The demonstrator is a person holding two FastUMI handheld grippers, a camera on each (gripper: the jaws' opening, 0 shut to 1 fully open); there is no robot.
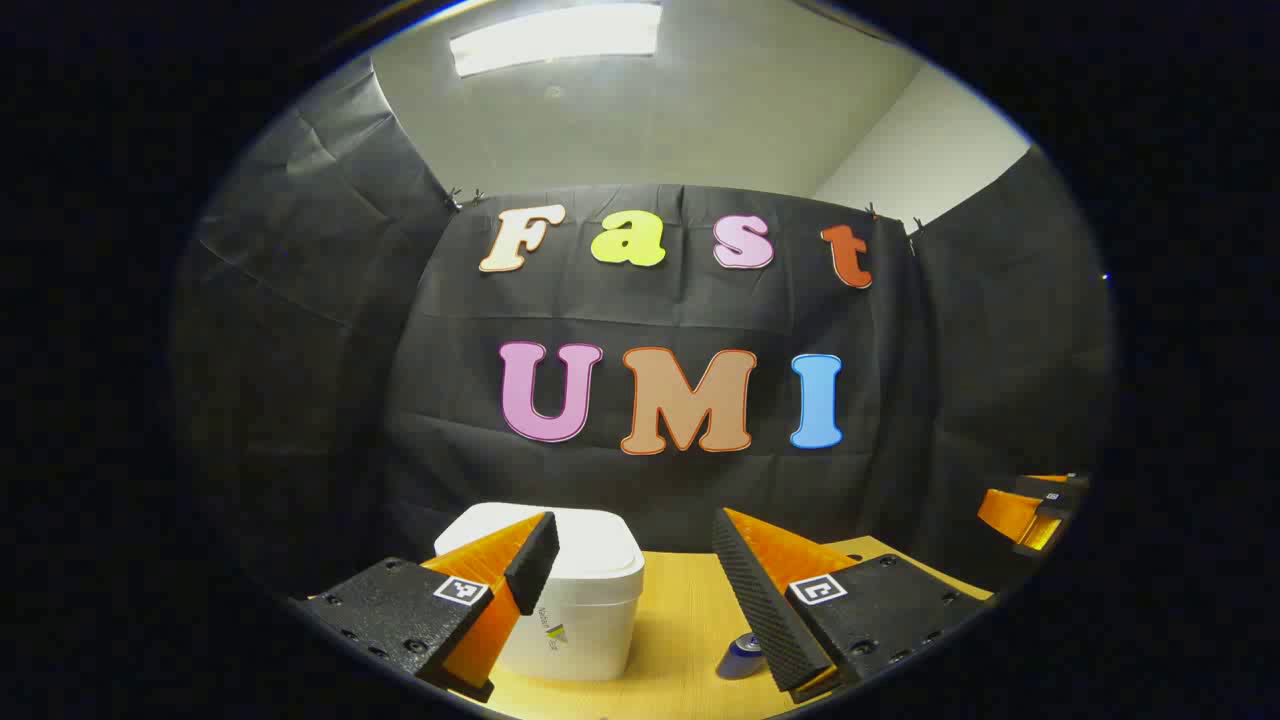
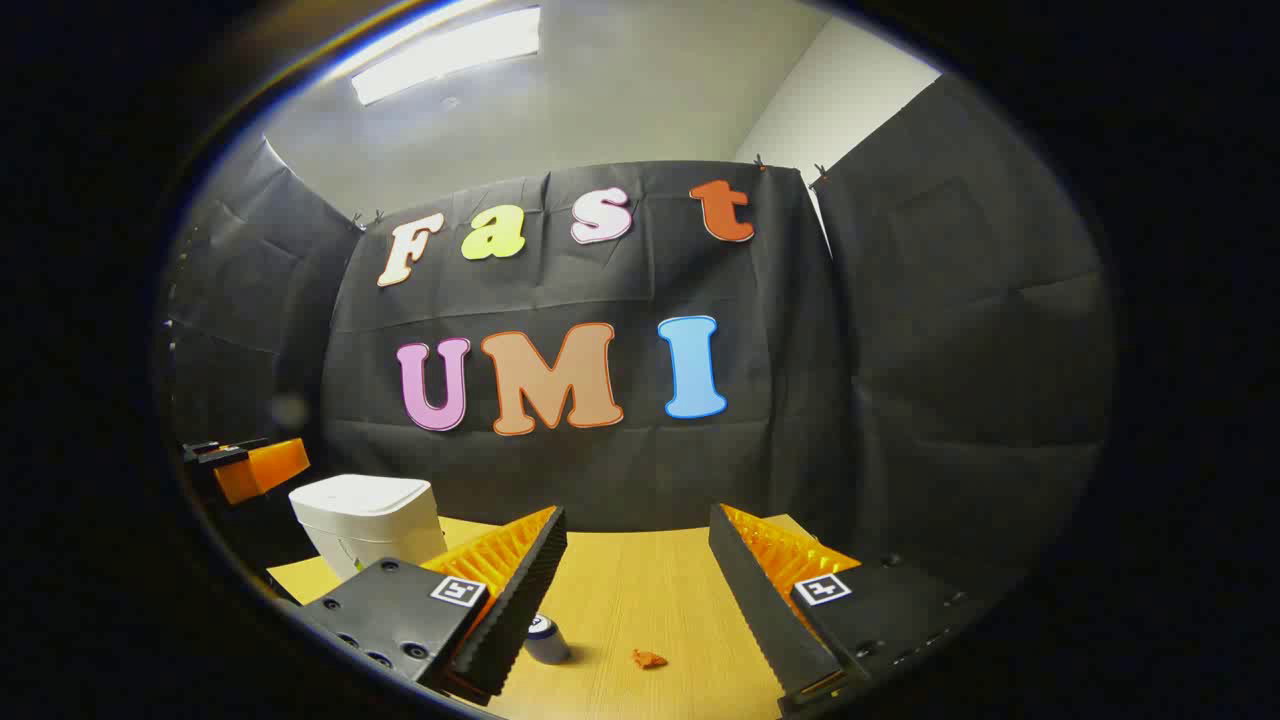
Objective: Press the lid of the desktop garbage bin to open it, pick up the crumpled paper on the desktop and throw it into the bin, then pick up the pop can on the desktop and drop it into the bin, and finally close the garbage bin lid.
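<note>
**Both grippers open above the desk, lid down on the bin**

The left gripper (image 1: 635,545) hangs above the wooden desk (image 1: 680,620) with its fingers spread wide and nothing between them. In the left gripper view, the white bin (image 1: 590,590) stands on the desk just behind the left finger, which covers part of its front; the lid lies flat and closed on top. The pop can (image 1: 742,655), blue with a silver top, stands near the inner edge of the right finger, to the right of the bin and apart from it. Far out at the right edge of this view, the right gripper (image 1: 1035,510) shows in part, held over the right edge of the desk.

The right gripper (image 2: 637,545) also has its fingers wide apart and holds nothing. In the right gripper view, the bin (image 2: 370,520) sits toward the left side of the desk (image 2: 640,580), lid shut. The can (image 2: 546,638) stands upright close beside the left finger, near the front edge of the desk. The crumpled paper (image 2: 649,658), a small orange scrap, lies on the desk a little to the right of the can, not touching it, between the two fingers as seen from here. At the left edge of this view, the left gripper (image 2: 255,465) shows in part, just beside the bin.
</note>
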